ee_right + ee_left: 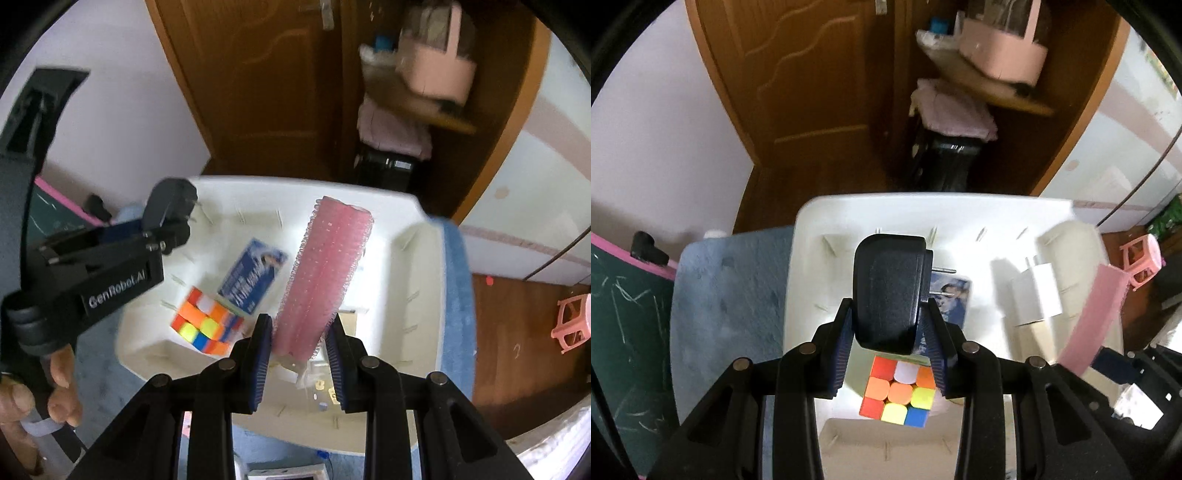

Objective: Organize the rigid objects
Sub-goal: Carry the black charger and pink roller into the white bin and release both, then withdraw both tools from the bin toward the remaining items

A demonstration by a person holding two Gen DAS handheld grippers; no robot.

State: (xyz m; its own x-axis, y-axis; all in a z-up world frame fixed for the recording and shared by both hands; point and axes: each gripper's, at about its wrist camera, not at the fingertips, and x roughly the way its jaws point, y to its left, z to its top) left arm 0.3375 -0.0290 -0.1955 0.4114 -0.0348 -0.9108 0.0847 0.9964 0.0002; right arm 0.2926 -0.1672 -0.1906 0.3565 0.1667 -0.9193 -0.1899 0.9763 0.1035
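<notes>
My left gripper [889, 332] is shut on a black plug adapter [888, 288], its metal prongs pointing right, held above the white plastic bin [812, 221]. The right wrist view shows that same left gripper [168, 221] over the bin's left rim, a person's hand [55, 391] on its handle. My right gripper [301, 339] is shut on a pink bristled hair roller [325, 273], tilted up over the bin [413, 229]. Inside lie a colourful puzzle cube [899, 391] [207, 325] and a blue card [251, 277] [951, 299]. The pink roller [1086, 317] enters at right of the left wrist view.
The bin sits on a blue fluffy mat [727, 295]. A white box [1039, 295] lies in the bin's right part. A green chalkboard with pink frame [624, 306] is at left, a pink stool [1141, 258] at right, a brown door [812, 81] and shelf behind.
</notes>
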